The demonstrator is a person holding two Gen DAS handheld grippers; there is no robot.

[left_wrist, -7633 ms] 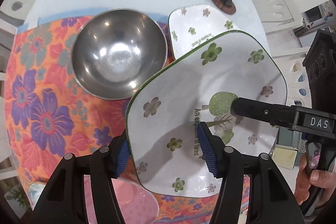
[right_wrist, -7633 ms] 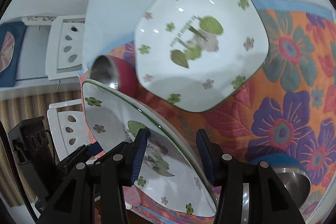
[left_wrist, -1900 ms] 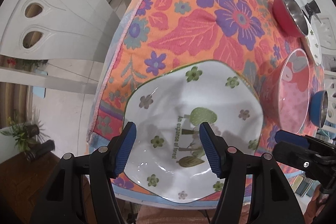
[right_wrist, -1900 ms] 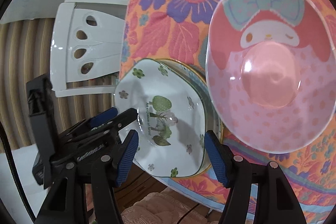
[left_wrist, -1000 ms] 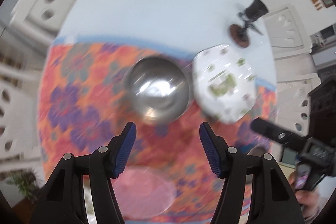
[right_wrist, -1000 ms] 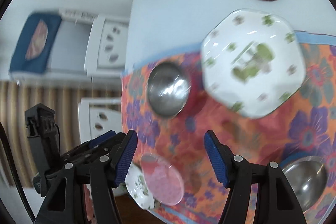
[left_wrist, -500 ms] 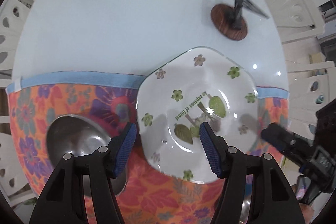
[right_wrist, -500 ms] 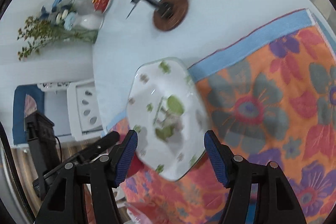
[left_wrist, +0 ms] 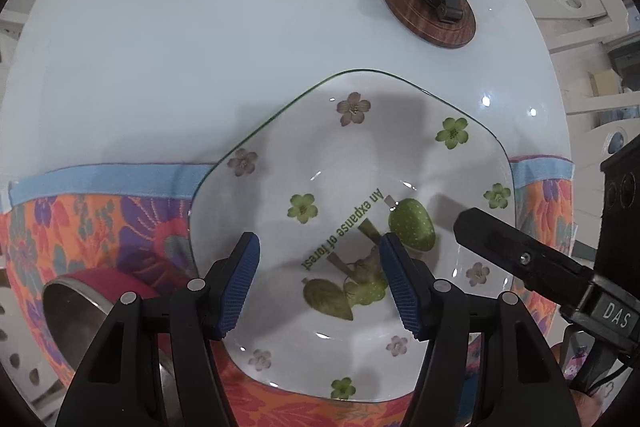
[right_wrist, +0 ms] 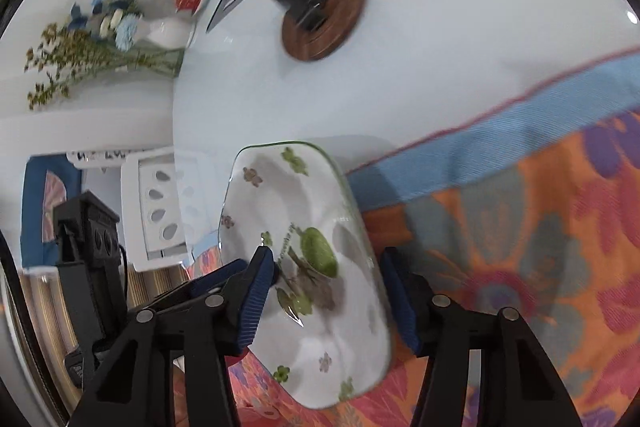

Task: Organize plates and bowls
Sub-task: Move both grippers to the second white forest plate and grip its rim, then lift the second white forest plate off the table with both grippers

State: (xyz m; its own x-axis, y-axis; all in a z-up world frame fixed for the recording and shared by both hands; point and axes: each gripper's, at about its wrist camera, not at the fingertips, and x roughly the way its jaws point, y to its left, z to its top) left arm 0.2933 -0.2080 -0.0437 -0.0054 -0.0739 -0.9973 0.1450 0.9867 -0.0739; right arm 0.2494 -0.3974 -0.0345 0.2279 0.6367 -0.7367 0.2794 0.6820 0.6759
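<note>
In the left wrist view the left gripper [left_wrist: 320, 283], jaws spread and empty, hovers directly above the forest-print plate [left_wrist: 360, 163] straddling the floral cloth's [left_wrist: 100, 211] edge, while the right wrist view shows the right gripper [right_wrist: 326, 301], likewise spread and empty, low at the plate's [right_wrist: 296, 211] near right rim.

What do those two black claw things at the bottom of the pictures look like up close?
Each one is a black plastic frame with silver screws, ending in two jaws lined with ribbed blue pads. From the left gripper, the right gripper appears as a long black body labelled "DAS" in white, with a thin black cable. A boxy black block sits behind it.
</note>
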